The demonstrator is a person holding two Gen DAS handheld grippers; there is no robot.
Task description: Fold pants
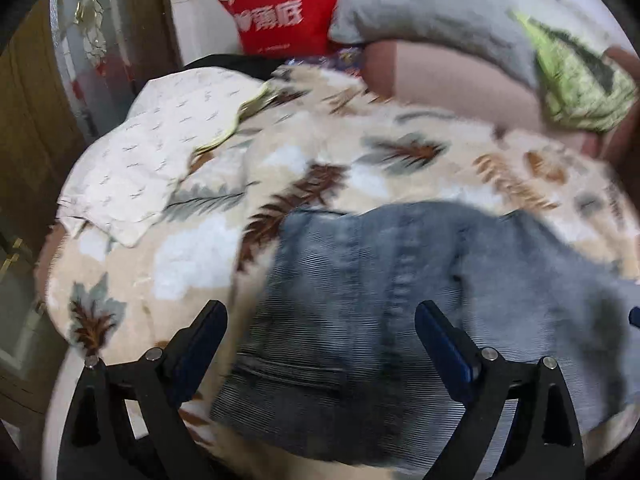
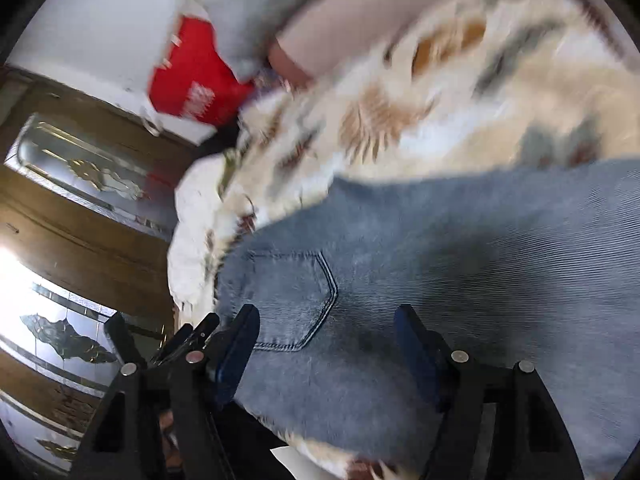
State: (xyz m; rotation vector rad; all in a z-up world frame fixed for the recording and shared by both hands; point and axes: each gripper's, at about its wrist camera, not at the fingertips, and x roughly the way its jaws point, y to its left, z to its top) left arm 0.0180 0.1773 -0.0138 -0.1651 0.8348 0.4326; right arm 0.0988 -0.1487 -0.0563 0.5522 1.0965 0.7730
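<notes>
A pair of blue-grey jeans [image 1: 384, 304] lies spread on a fluffy cream blanket with a feather print [image 1: 304, 168]. In the left wrist view my left gripper [image 1: 320, 316] is open above the jeans, fingers apart over a slit pocket. In the right wrist view the jeans [image 2: 460, 248] fill the lower right, with a stitched back pocket [image 2: 296, 304] showing. My right gripper [image 2: 326, 320] is open just above the denim, beside that pocket. Both views are blurred. Neither gripper holds cloth.
A red paper bag [image 1: 280, 8] and a grey pillow [image 1: 432, 4] lie at the back. A white quilted cover [image 1: 160, 152] lies at the left of the bed. A pink bolster [image 1: 452, 80] and a green patterned cloth [image 1: 580, 84] lie at the right. Wooden doors with glass panels [image 2: 80, 208] stand beyond the bed edge.
</notes>
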